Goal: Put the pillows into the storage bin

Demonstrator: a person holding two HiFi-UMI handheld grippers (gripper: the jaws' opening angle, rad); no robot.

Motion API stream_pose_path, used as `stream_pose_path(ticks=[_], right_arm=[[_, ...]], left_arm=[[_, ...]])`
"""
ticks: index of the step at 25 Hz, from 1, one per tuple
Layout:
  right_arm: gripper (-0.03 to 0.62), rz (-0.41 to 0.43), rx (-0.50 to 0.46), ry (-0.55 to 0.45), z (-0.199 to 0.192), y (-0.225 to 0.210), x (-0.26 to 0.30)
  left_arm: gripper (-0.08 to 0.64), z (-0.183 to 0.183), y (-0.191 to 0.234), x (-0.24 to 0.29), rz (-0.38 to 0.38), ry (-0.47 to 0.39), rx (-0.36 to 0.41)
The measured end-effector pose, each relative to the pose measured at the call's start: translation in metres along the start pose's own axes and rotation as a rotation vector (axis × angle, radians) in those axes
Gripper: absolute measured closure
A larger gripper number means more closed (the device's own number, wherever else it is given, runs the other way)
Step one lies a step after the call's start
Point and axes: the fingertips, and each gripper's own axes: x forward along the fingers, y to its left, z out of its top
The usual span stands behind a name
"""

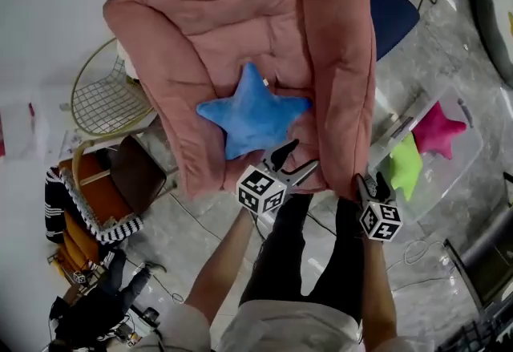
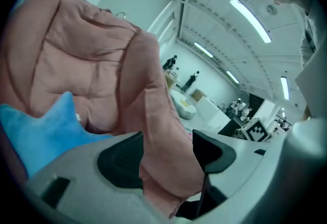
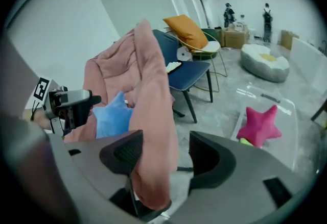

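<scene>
Pink quilted padding across most of the head view: a big soft chair (image 1: 264,14), seen from above. On its seat, a blue star pillow (image 1: 252,114), lying flat, one point toward the chair back, touched by neither tool.

Just below that pillow, at the chair's front edge, the left gripper (image 1: 306,154), jaws spread wide and clamping nothing. In the left gripper view, only a padded pink edge of the chair between the two black pads, with a corner of the blue pillow off to the left.

Below the front end of the chair arm at the picture's right, the right gripper (image 1: 373,179), also wide open and empty. In the right gripper view, the front of the pink arm close against one pad, with clear space before the other.

To the right of the chair, on the grey stone floor (image 1: 200,238), a clear plastic storage bin (image 1: 461,170) with two pillows inside. Toward its far side, a magenta star pillow (image 1: 439,130); beside that, nearer the chair, a lime green pillow (image 1: 405,166).

Behind the pink arm, a dark blue chair (image 1: 394,6). At the left, a gold wire chair (image 1: 104,98) near the white wall (image 1: 48,22). At the bottom, the person's forearms (image 1: 224,262) and dark trousers (image 1: 280,262).
</scene>
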Motion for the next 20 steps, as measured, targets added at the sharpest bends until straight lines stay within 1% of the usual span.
stream_pose_path(ticks=[2,4,7,10,12,15,18,20], right_arm=[[0.353,-0.02,-0.088,-0.034,0.019,0.03,0.004],[0.35,-0.016,-0.15,-0.072,0.036,0.063,0.009],[0.347,0.055,-0.204,-0.075,0.04,0.12,0.026],[0.331,0.154,-0.249,-0.002,0.018,0.169,0.057],[0.327,0.197,-0.271,0.054,-0.003,0.19,0.081],[0.325,0.248,-0.293,0.147,-0.041,0.21,0.122],[0.325,0.294,-0.324,0.254,-0.079,0.223,0.158],[0.282,0.297,-0.373,0.299,-0.094,0.226,0.181]], left_arm=[[0.259,-0.012,0.029,-0.031,0.075,0.005,-0.002],[0.259,-0.025,0.057,-0.064,0.147,0.006,-0.019],[0.259,-0.045,0.091,-0.106,0.227,-0.001,-0.071],[0.259,-0.061,0.112,-0.131,0.274,-0.006,-0.112],[0.259,-0.067,0.119,-0.138,0.288,-0.01,-0.124],[0.259,-0.07,0.123,-0.146,0.295,-0.031,-0.164],[0.259,-0.07,0.114,-0.155,0.276,-0.068,-0.216],[0.259,-0.074,0.109,-0.159,0.267,-0.062,-0.213]])
